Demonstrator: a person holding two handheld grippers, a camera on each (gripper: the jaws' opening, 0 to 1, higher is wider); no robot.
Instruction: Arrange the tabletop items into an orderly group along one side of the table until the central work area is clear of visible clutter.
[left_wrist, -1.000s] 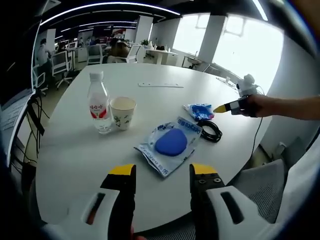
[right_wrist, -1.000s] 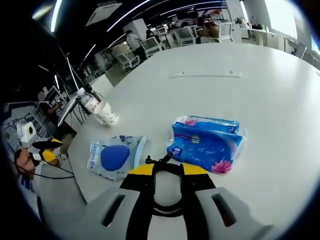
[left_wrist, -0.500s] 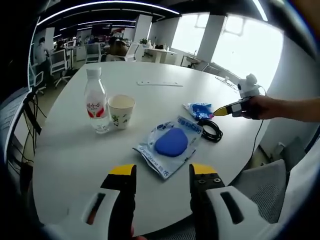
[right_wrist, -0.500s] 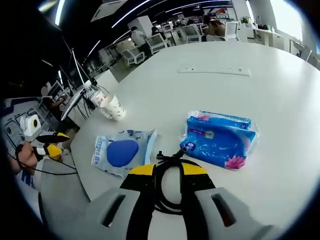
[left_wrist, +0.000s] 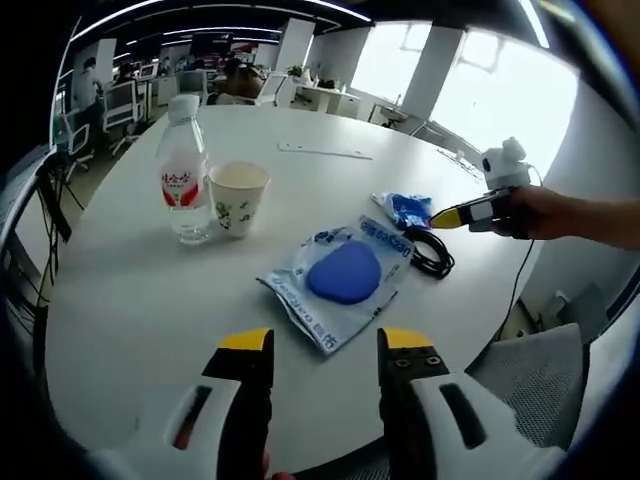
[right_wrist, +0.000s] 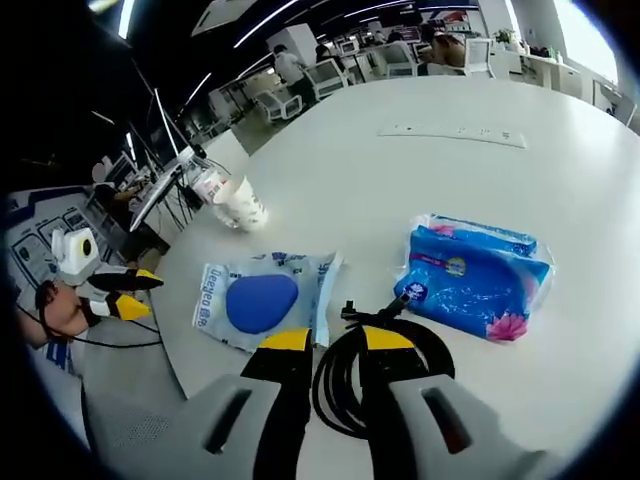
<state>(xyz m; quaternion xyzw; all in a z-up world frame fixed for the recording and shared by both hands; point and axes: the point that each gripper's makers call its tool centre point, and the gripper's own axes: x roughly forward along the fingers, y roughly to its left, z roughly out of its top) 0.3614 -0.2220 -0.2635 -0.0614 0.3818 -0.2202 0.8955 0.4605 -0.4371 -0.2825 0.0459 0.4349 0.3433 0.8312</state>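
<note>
In the right gripper view I see the coiled black cable (right_wrist: 375, 372) lying on the white table (right_wrist: 480, 180) right at my right gripper (right_wrist: 336, 340); the near part of the coil is hidden behind the two spread jaws, so I cannot tell if they touch it, and they pinch nothing. Just beyond the coil lies the blue tissue pack (right_wrist: 478, 290), and to its left the clear pouch with a blue pad (right_wrist: 262, 303). The paper cup (right_wrist: 243, 205) and the water bottle (right_wrist: 208, 185) stand far off near the table edge, small and hard to make out. In the left gripper view, my left gripper (left_wrist: 314, 340) hovers with jaws apart, holding nothing, and the pouch lies just ahead of it. The cup and bottle stand side by side, further to the left. The tissue pack there is half hidden by the other gripper's tips.
</note>
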